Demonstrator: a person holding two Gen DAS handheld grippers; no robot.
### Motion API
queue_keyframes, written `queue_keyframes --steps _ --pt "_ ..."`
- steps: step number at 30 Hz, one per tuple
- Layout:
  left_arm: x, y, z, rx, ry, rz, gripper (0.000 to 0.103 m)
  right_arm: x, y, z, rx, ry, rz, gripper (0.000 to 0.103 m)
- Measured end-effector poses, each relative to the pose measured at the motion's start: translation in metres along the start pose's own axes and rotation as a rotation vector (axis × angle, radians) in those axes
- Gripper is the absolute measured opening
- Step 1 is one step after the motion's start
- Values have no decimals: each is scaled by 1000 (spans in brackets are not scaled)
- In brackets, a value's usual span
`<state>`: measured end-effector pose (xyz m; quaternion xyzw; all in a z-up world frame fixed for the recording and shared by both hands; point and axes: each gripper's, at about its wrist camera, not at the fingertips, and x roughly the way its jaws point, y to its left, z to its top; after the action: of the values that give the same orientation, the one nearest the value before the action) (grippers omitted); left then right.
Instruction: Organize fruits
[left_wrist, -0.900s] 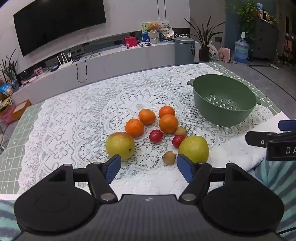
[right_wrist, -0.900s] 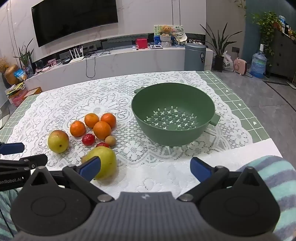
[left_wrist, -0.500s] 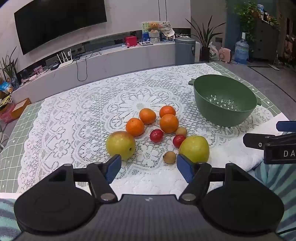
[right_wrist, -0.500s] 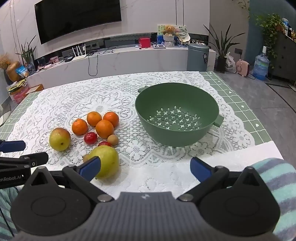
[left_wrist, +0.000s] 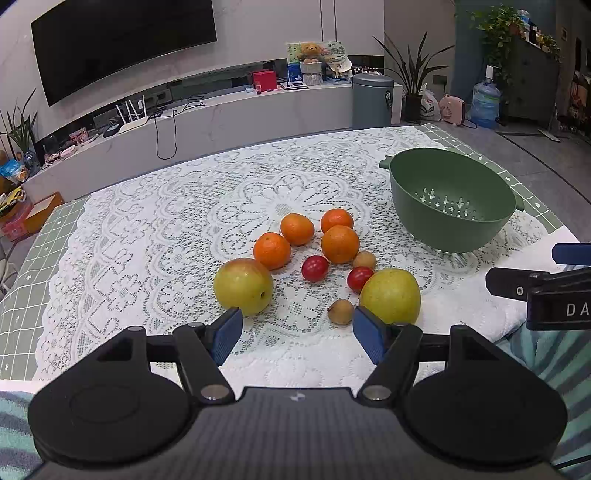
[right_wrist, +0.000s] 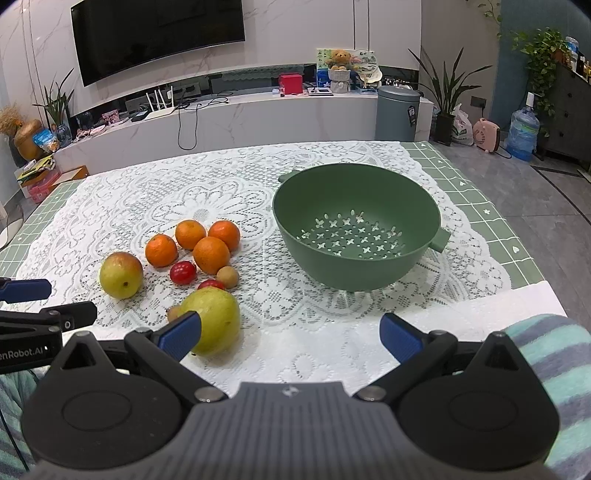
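Note:
Fruit lies in a cluster on the lace tablecloth (left_wrist: 147, 240): several oranges (left_wrist: 340, 243) (right_wrist: 211, 254), two cherry tomatoes (left_wrist: 314, 268) (right_wrist: 182, 272), two small brown fruits (left_wrist: 340, 312) (right_wrist: 227, 276), and two yellow-green apples (left_wrist: 243, 286) (left_wrist: 390, 295) (right_wrist: 214, 319). An empty green colander (left_wrist: 450, 199) (right_wrist: 356, 225) stands to their right. My left gripper (left_wrist: 297, 332) is open, just short of the apples, nothing between its blue pads. My right gripper (right_wrist: 291, 334) is open wide near the table's front edge; its left pad overlaps the nearer apple in view.
The table's green grid cloth (right_wrist: 491, 218) shows at the edges. A white towel (right_wrist: 480, 302) lies at the front right. Striped sleeves (right_wrist: 554, 354) flank the grippers. Behind the table are a TV, a low cabinet and a grey bin (right_wrist: 397, 110).
Both views have crept slightly nearer the table; the fruit and colander have not moved, and both grippers stay open.

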<state>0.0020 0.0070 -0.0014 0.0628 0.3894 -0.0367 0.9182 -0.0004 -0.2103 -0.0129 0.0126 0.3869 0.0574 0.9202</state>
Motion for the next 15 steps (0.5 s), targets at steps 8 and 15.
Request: queue_keyframes --steps 8,15 --pt "0 0 0 0 0 0 81 0 2 0 -6 3 2 99" --pt "0 0 0 0 0 -2 81 0 3 -1 -6 3 2 99"
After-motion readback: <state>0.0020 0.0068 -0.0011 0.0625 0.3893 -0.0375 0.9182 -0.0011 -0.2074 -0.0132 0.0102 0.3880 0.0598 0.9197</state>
